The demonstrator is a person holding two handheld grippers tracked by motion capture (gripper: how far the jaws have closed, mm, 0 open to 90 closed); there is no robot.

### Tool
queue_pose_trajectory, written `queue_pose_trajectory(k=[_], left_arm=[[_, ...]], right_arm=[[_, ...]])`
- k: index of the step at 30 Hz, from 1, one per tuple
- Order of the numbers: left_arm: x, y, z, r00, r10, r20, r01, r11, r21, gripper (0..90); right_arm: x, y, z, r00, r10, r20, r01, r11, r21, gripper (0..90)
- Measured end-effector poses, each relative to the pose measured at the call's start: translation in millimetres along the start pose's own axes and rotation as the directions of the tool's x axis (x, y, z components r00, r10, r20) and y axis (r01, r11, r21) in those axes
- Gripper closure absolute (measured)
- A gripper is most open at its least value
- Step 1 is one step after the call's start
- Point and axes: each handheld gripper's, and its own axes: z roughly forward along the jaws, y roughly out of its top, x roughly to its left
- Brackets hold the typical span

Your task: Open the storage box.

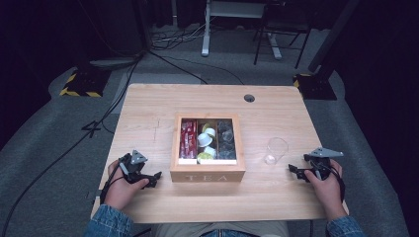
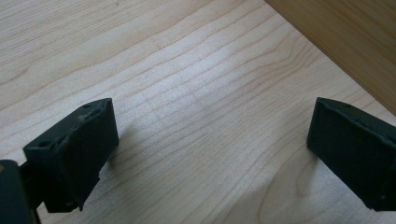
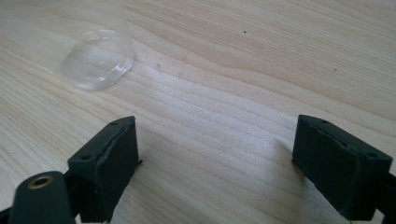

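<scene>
Both hands are resting at the near edge, jaws spread and empty: left gripper (image 1: pixel 157 177) just left of the tea box (image 1: pixel 208 172), right gripper (image 1: pixel 293 170) near the glass (image 1: pixel 275 150), lying far-left of it.

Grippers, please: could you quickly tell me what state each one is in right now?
Left gripper: open, nothing between the jaws.
Right gripper: open, holding nothing.

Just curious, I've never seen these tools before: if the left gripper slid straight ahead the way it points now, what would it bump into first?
Probably the wooden tea box. The left gripper rests on the table with open, empty jaws aimed at the box's near left corner, with bare wood between them. It might just graze past the front face; depth is unclear.
</scene>
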Motion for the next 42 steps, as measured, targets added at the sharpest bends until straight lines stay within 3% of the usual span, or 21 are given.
queue_pose_trajectory(k=[5, 7, 10, 19, 24, 28, 31, 38, 42], left_arm=[[-1.0, 2.6, -4.4, 1.0000, 0.004, 0.004, -0.004, 1.0000, -0.001, 20.6], [-1.6, 5.1, -6.3, 0.9998, 0.012, -0.015, -0.012, 0.9999, 0.004, 20.3], [-2.7, 11.3, -13.9, 0.9999, 0.007, 0.008, -0.007, 0.9995, -0.029, 24.2], [-12.3, 27.8, -36.4, 0.9983, 0.044, 0.039, -0.042, 0.9980, -0.047, 25.2], [-18.0, 33.1, -48.8, 0.9973, 0.038, 0.062, -0.033, 0.9962, -0.081, 25.9], [-25.6, 36.6, -56.8, 0.9956, 0.064, 0.069, -0.058, 0.9946, -0.086, 25.2], [-31.5, 38.2, -58.7, 0.9948, 0.067, 0.076, -0.060, 0.9943, -0.088, 24.5], [-47.1, 41.9, -60.8, 0.9856, 0.088, 0.144, -0.074, 0.9918, -0.105, 24.5], [-53.4, 42.0, -57.3, 0.9832, 0.116, 0.140, -0.104, 0.9902, -0.093, 23.0]], right_arm=[[-0.6, 0.7, 0.9, 1.0000, -0.006, -0.006, 0.006, 1.000, 0.000, 13.8], [-0.6, 0.6, 0.9, 1.0000, -0.006, -0.004, 0.006, 1.000, 0.000, 13.8], [-0.8, 0.7, 0.9, 1.0000, -0.006, -0.006, 0.006, 1.000, 0.000, 13.8], [-1.0, 0.9, 1.2, 0.9999, -0.009, -0.007, 0.009, 1.000, 0.001, 13.7], [-1.0, 0.9, 1.2, 0.9999, -0.009, -0.007, 0.009, 1.000, 0.001, 13.7], [-1.0, 0.9, 1.2, 0.9999, -0.009, -0.007, 0.009, 1.000, 0.001, 13.8], [-1.0, 0.9, 1.2, 0.9999, -0.009, -0.009, 0.009, 1.000, 0.000, 13.8], [-0.9, 0.9, 1.1, 0.9999, -0.009, -0.007, 0.009, 1.000, 0.001, 13.8], [-0.9, 0.9, 1.1, 0.9999, -0.009, -0.007, 0.009, 1.000, 0.001, 13.8]])
